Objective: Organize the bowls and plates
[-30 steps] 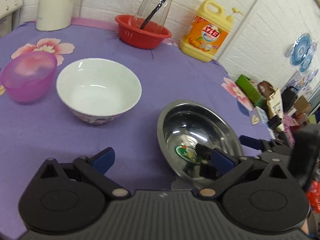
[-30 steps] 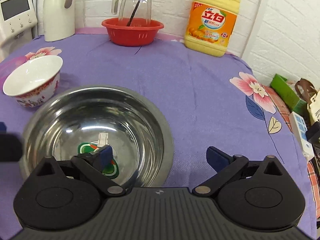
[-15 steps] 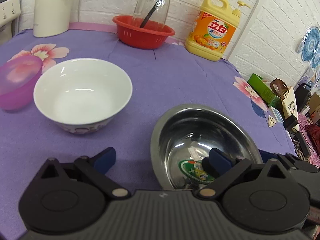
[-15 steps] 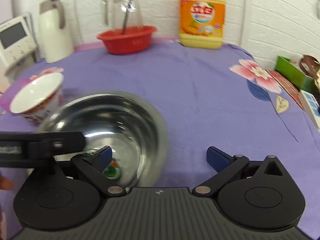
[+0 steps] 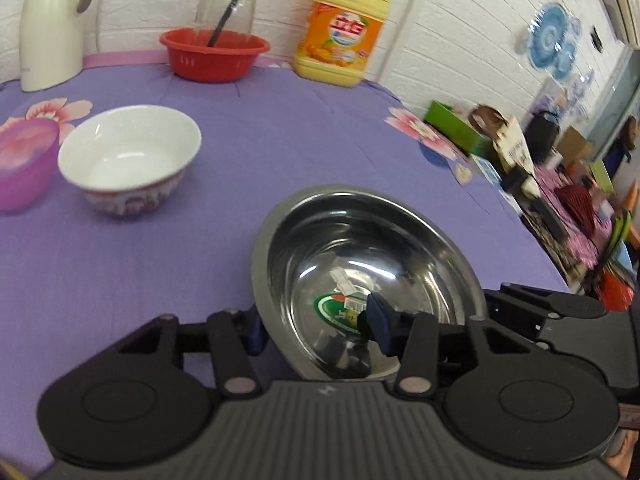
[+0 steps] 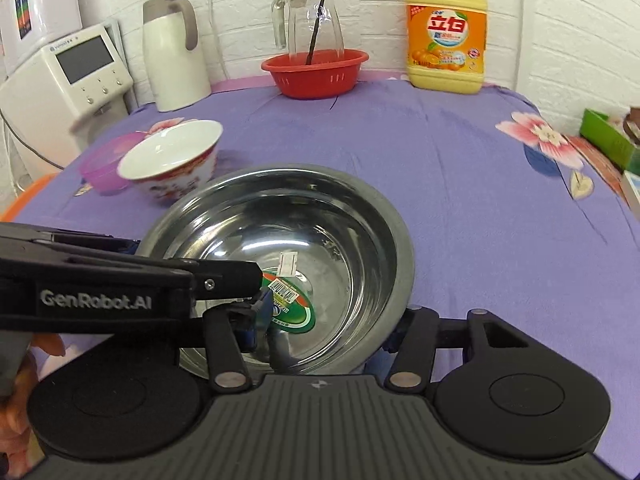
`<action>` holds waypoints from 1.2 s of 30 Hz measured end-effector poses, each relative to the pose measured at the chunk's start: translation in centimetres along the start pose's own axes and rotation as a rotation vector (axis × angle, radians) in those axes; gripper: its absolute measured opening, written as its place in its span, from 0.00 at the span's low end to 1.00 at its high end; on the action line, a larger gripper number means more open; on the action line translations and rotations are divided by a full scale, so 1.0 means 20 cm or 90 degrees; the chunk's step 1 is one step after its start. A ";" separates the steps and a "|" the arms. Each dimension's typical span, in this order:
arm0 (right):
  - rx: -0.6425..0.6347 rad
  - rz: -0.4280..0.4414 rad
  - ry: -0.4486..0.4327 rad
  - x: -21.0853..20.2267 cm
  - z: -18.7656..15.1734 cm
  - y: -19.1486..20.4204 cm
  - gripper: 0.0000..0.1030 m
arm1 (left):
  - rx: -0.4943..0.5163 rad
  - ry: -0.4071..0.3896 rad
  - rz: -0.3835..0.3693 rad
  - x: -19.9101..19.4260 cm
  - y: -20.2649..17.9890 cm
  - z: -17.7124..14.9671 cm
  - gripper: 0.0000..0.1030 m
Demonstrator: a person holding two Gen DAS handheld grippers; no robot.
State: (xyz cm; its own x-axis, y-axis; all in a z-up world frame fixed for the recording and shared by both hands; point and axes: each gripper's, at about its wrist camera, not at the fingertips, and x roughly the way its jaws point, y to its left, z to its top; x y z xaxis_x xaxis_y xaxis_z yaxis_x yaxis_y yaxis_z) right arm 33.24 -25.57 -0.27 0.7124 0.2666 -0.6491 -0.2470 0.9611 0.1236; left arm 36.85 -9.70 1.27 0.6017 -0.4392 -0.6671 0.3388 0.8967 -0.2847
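Note:
A steel bowl (image 5: 372, 248) with a green sticker inside sits near the table's front; it also shows in the right wrist view (image 6: 320, 236). My left gripper (image 5: 316, 328) straddles its near-left rim, one finger inside and one outside, closed on the wall. My right gripper (image 6: 324, 320) straddles its near-right rim the same way. A white bowl (image 5: 128, 152) with a red pattern stands to the left, also in the right wrist view (image 6: 172, 160). A purple bowl (image 5: 24, 160) sits beside it (image 6: 100, 164).
At the back stand a red basket (image 5: 214, 54) with a glass jug, a yellow detergent bottle (image 5: 340, 36) and a white kettle (image 5: 50, 28). A white appliance (image 6: 68, 80) is off the left edge. Boxes and clutter (image 5: 520, 160) lie beyond the right edge.
Both grippers have closed in from open onto the steel bowl's rim. The left gripper moved right and lower toward the bowl; the right gripper's view has steadied.

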 end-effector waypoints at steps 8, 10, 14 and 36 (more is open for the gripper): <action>0.020 0.009 0.003 -0.32 -0.27 0.15 0.90 | 0.041 0.018 -0.018 -0.28 -0.09 -0.28 0.47; 0.022 0.010 0.005 -0.36 -0.32 0.18 0.90 | 0.045 0.019 -0.022 -0.31 -0.09 -0.33 0.47; 0.025 0.003 0.009 -0.40 -0.39 0.20 0.90 | 0.042 0.025 -0.029 -0.33 -0.11 -0.40 0.47; 0.054 -0.029 -0.042 -0.59 -0.43 0.13 1.00 | 0.014 -0.083 0.040 -0.54 0.02 -0.28 0.97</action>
State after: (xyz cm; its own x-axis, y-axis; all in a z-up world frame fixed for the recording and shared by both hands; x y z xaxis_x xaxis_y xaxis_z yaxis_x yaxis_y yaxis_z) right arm 18.65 -26.88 1.25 0.7644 0.2241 -0.6046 -0.1590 0.9742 0.1601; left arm 26.53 -4.25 4.49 0.7110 -0.3865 -0.5874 0.3125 0.9221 -0.2283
